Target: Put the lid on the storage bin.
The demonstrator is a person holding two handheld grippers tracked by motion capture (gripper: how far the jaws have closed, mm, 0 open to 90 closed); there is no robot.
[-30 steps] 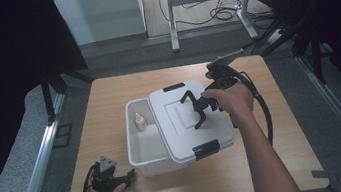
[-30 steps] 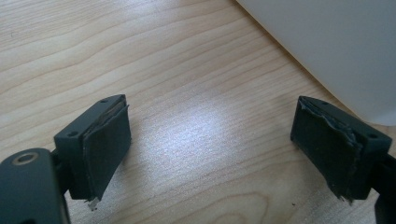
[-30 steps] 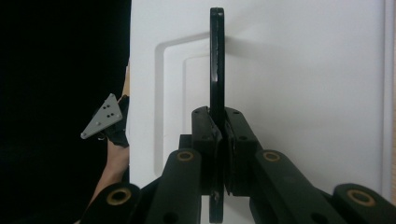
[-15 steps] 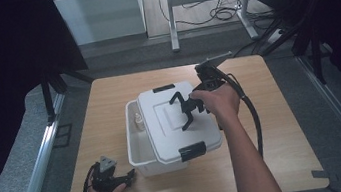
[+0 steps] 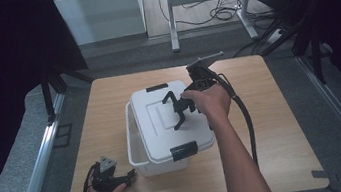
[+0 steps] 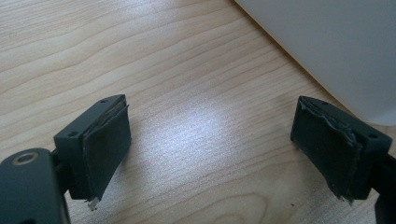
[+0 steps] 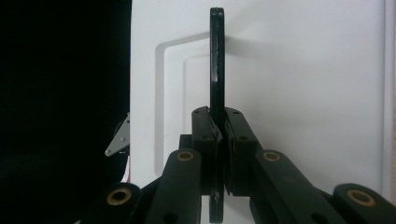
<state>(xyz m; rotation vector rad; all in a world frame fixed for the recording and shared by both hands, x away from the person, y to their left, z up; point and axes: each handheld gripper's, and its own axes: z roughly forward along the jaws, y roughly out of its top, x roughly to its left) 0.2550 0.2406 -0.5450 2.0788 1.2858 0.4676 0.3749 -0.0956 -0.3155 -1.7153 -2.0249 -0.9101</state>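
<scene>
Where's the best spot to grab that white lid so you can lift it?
Probably the black handle in the middle of the white lid, taken from above. It stands up as a thin bar, so two jaws can pinch it from both sides, as the right gripper does. The lid itself is broad and flat, too wide to pinch.

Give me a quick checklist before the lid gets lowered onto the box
1. Right claw shut on the lid's black handle: ok.
2. Lid lined up with the white box: not ok, it sits offset to the right, leaving the box's left side open.
3. Left claw clear of the box: ok, open on the table beside it.
4. Front latch free to close: cannot tell.
5. Contents clear of the rim: cannot tell.
</scene>
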